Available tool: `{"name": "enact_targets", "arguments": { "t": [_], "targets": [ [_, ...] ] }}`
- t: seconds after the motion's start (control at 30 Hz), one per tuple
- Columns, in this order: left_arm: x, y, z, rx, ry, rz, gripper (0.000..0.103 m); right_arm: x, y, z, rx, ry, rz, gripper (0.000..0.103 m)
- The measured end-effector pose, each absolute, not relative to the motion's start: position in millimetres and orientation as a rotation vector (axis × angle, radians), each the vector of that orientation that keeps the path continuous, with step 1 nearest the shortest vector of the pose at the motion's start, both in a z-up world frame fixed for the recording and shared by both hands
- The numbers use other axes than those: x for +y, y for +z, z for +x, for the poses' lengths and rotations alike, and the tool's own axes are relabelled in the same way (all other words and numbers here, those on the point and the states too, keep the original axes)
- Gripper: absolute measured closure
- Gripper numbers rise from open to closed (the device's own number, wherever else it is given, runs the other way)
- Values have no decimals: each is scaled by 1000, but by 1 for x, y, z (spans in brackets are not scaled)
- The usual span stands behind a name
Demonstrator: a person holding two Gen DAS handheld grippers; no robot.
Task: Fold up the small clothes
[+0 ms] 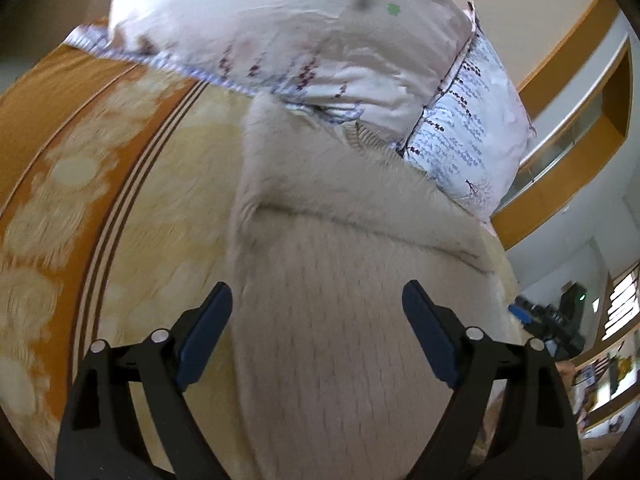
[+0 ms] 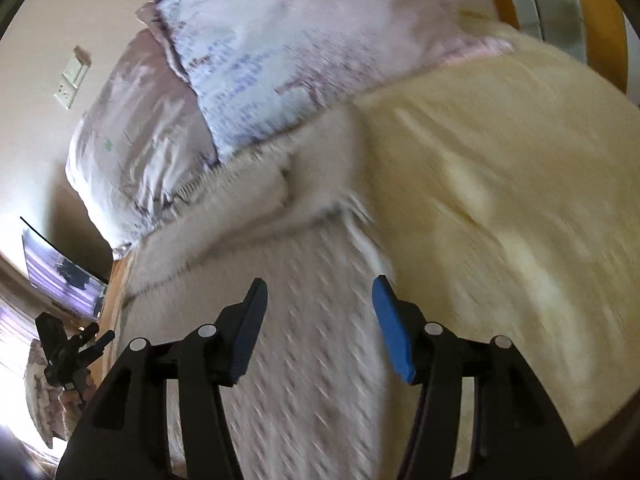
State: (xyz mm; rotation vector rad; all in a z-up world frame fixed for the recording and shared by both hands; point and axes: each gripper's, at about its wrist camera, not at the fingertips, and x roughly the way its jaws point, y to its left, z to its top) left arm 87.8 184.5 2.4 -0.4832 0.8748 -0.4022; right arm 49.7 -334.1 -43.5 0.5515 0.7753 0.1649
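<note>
Sweater (image 1: 340,320) lengthwise, collar toward pillows (image 1: 280,40)

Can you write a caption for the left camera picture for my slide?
Open left tool above a fuzzy cream sweater on a bed, with pillows behind.

- Bright daylight, blown out at the window (image 2: 16,392) low in the right view.
- Strong motion blur there; milder in the left.
- Fisheye bending, dark corners.
</note>
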Motion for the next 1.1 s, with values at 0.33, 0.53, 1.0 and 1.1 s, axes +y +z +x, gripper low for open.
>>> {"name": "enact_targets", "arguments": {
  "t": [0.33, 0.53, 1.0, 1.1],
  "targets": [
    [194, -27, 35, 926, -509, -612, 52, -331, -78, 9, 837, 403, 686, 68],
    [185, -32, 1, 939, -649, -661, 61, -327, -92, -21, 826, 550, 753, 70],
    [162, -45, -33, 1006, -726, -624, 95, -294, -96, -44, 839, 615, 617, 95],
    [161, -35, -30, 979, -730, -589, 96, -292, -77, -44, 762, 601, 584, 95]
  ]
}}
